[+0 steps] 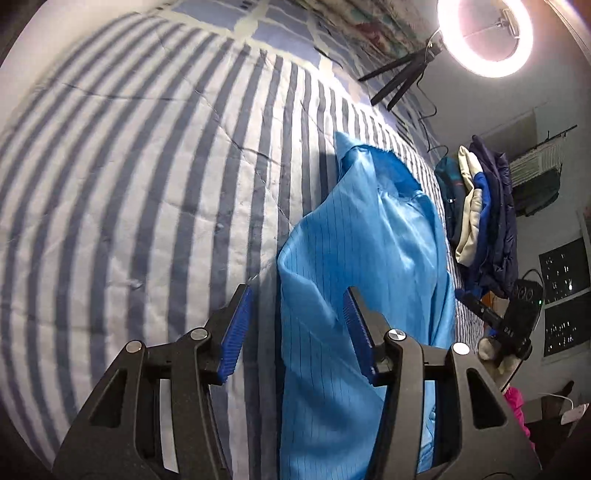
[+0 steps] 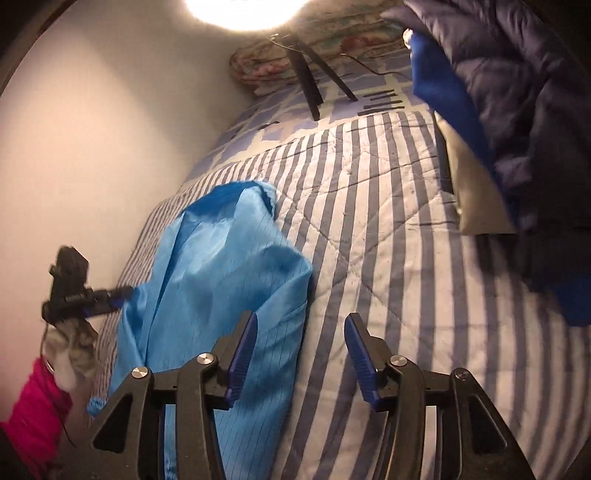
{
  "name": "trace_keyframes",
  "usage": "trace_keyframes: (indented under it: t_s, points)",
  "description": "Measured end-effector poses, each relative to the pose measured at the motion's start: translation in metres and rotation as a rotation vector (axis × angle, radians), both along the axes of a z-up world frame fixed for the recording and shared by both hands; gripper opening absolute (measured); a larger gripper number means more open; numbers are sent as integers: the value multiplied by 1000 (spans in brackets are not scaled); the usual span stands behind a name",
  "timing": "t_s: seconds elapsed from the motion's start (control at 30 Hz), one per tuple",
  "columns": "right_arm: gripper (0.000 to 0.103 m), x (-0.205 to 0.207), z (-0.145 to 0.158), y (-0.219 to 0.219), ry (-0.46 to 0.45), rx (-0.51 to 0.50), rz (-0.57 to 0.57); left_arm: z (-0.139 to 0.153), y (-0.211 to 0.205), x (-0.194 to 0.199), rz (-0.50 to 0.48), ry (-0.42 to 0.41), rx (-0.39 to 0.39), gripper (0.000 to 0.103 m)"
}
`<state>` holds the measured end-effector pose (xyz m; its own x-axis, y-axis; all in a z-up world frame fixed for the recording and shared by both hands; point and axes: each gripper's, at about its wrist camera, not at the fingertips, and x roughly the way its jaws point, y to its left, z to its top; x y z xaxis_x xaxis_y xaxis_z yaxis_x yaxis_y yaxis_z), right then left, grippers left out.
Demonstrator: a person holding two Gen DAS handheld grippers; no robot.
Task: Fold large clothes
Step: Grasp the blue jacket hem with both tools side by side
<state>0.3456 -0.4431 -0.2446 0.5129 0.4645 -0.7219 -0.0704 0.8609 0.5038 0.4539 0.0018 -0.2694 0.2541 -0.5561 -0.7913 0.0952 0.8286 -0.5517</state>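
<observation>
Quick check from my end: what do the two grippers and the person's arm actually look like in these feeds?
Both the left gripper and the right gripper have black angular frames, silver round pivot bolts and ribbed blue finger pads. The hand wears a pale glove below a bright pink sleeve.

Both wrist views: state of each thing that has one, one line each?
left gripper: open, fabric edge lies between its fingers, not clamped.
right gripper: open, holds nothing, at the garment's edge.
blue garment: rumpled, partly folded lengthwise on the bed.
striped quilt: spread flat.
ring light: on.
clothes pile: heaped, unfolded.
</observation>
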Motion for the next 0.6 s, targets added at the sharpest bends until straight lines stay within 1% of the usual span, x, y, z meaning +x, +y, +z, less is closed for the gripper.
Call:
trace_keyframes:
  t_s: [0.07, 0.13, 0.17, 0.2, 0.23, 0.27, 0.3, 0.33, 0.37, 0.4, 0.43, 0.47, 0.5, 0.53, 0.57, 0.6]
  points:
    - [58, 12, -5, 2, -11, 27, 7, -2, -7, 3, -21, -12, 5, 52]
    - [59, 22, -11, 5, -3, 46, 10, -4, -12, 4, -32, -20, 12, 52]
    - [58, 27, -15, 8, 5, 52, 9, -3, -14, 5, -33, -27, 20, 47]
    - [55, 29, -19, 12, 11, 47, 12, -2, -16, 5, -34, -34, 29, 40]
    - [38, 30, -20, 15, 12, 36, 13, -2, -19, 5, -41, -37, 42, 18]
    - [27, 31, -21, 18, 13, 25, 17, -2, -22, 5, -45, -39, 66, 8]
    - [11, 29, -18, 26, 8, -22, 21, -1, -24, 4, -41, -52, 93, 7]
    - [5, 27, -15, 30, -6, -64, 24, 3, -26, 1, -34, -77, 117, 5]
    - [3, 25, -12, 34, -21, -103, 27, 11, -27, -6, -10, -129, 178, 5]
    - [2, 24, -10, 38, -31, -150, 26, 16, -30, -9, 12, -174, 240, 5]
    - [2, 25, -11, 41, -20, -191, 30, 17, -33, -12, 10, -202, 263, 5]
    - [2, 26, -13, 43, -13, -207, 36, 15, -36, -11, -4, -210, 281, 5]
    - [2, 28, -13, 46, -6, -222, 49, 11, -39, -9, -22, -200, 298, 5]
    - [8, 29, -11, 47, -8, -219, 68, 7, -40, -7, -39, -182, 302, 5]
    - [11, 30, -7, 45, -9, -199, 85, 7, -40, -5, -47, -172, 294, 7]
    - [26, 31, -4, 42, -16, -172, 93, 8, -39, -2, -51, -165, 286, 10]
